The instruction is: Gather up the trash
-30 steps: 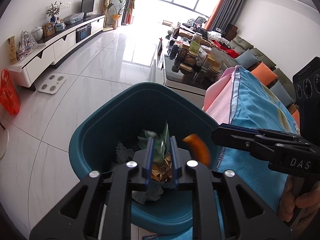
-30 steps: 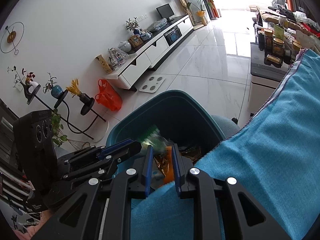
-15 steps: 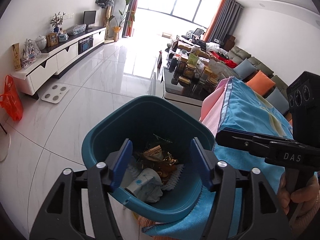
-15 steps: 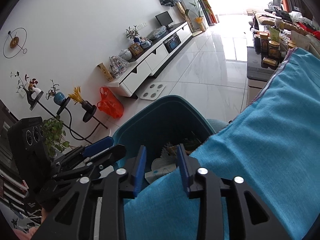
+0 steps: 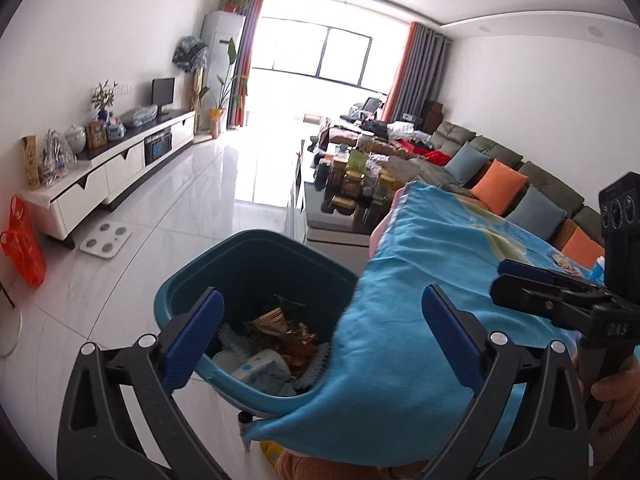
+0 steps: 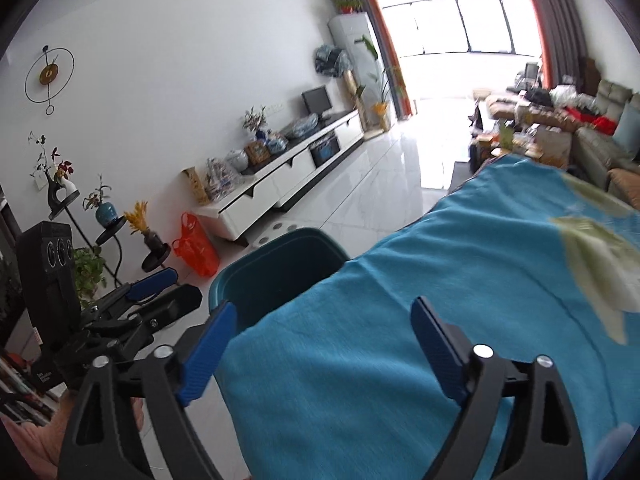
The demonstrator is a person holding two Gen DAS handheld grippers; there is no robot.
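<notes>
A teal trash bin stands on the floor beside the table; it holds wrappers and crumpled paper. The bin also shows in the right wrist view, partly hidden by the cloth. My left gripper is open and empty above the bin's near rim. My right gripper is open and empty over the blue tablecloth. The right gripper also shows in the left wrist view, over the cloth. A few small items lie far right on the cloth.
The blue tablecloth hangs over the bin's right rim. A crowded coffee table and a sofa lie behind. A white TV cabinet, a bathroom scale and an orange bag line the left wall.
Both grippers opened and let go of the trash, which fell into the bin. Both have since pulled back and up, away from the bin.
</notes>
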